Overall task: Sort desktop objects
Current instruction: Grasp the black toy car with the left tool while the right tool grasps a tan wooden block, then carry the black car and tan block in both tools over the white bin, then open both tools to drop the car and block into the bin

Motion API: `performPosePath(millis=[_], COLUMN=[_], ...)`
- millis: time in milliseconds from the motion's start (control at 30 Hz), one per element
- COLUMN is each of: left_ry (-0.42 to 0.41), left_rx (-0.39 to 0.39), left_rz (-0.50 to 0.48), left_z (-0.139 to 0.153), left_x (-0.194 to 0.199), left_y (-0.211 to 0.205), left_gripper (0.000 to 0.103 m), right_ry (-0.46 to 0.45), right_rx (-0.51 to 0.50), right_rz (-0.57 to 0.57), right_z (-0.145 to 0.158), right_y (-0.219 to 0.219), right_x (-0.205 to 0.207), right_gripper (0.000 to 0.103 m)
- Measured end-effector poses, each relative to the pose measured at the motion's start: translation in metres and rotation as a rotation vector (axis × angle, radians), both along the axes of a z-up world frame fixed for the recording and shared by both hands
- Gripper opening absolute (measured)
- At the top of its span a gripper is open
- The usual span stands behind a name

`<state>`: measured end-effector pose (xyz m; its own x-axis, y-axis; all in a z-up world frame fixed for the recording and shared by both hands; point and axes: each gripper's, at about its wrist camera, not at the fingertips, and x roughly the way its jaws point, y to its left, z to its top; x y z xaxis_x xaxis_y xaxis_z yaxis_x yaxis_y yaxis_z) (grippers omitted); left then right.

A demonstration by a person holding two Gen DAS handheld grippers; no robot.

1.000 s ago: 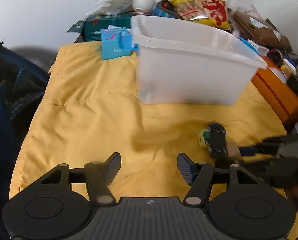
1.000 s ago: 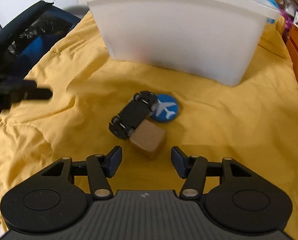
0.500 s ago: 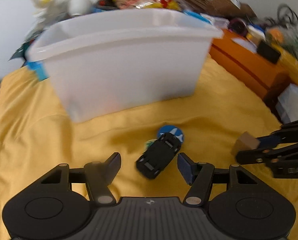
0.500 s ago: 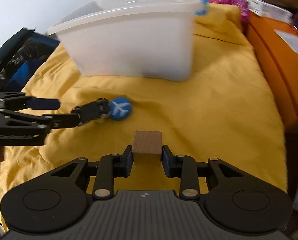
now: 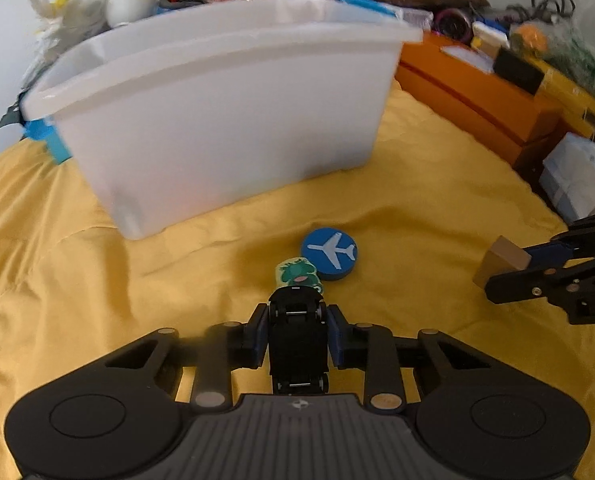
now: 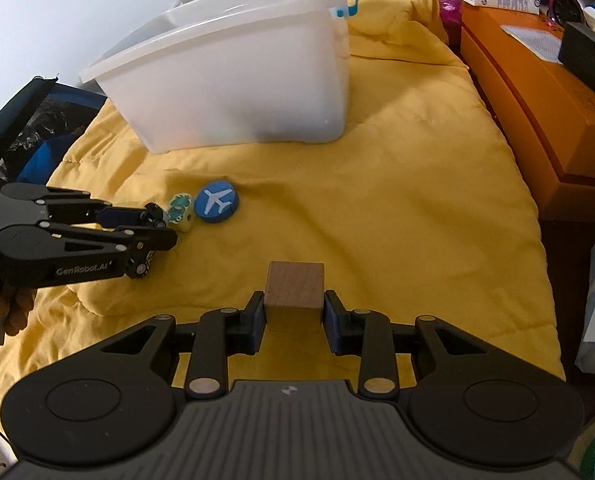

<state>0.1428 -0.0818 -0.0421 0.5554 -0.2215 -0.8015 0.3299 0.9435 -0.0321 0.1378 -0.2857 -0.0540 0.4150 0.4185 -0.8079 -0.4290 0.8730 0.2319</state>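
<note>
Nearest to me, my left claw (image 5: 297, 334) was closing on the small black toy car (image 5: 297, 340), its pads against the car's two flanks, the car's long axis running straight out along the fingers. My right claw (image 6: 294, 314) pinched the plain brown wooden cube (image 6: 295, 285) squarely by two opposite faces, just above the yellow quilted cloth (image 6: 397, 208).

Just beyond the car's nose lay a small green frog-printed eraser (image 5: 297, 272), and touching that, the round blue disc with a white aeroplane (image 5: 329, 254); both sat loose on the cloth, nearer my left claw than my right.

Farther off stood the white translucent plastic bin (image 5: 225, 120), upright and open-topped, ahead of both claws and slightly to the left of the right one. I judged the coming move depended on that: each load had to rise above the rim before going forward. Past the bin was a heap of bags and an orange box (image 6: 537, 92).
</note>
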Motion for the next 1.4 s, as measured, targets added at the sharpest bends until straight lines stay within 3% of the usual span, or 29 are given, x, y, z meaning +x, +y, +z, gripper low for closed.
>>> performPosePath(millis=[167,400,633,833,1033,1400], left_ry=[-0.066,-0.149,-0.187,-0.179,-0.129,-0.041], left_rx=[-0.067,-0.137,-0.149,-0.138,-0.137,-0.096], left_rz=[0.057,0.154,0.213,0.240,0.250,0.236], left_z=[0.034,0.100,0.152,0.185,0.196,0.181], left_x=[-0.009,-0.002,0.037,0.078,0.114,0.147], left_y=[0.025,0.063,0.083,0.092,0.090,0.074], left_gripper=[0.033,0.033,0.033,0.033,0.033,0.033], right_ry=[-0.046,-0.156,-0.239,-0.240,-0.183,-0.074], right_rx=[0.027,0.113,0.153,0.119,0.090,0.007], right_rz=[0.008,0.014,0.023,0.026,0.016,0.032], right_z=[0.017,0.076,0.136,0.166,0.178,0.158], right_y=[0.011,0.023,0.033,0.043,0.050,0.068], right_x=[0.004,0.030,0.066,0.105,0.139,0.175], right_gripper=[0.034,0.034,0.034,0.034,0.034,0.034])
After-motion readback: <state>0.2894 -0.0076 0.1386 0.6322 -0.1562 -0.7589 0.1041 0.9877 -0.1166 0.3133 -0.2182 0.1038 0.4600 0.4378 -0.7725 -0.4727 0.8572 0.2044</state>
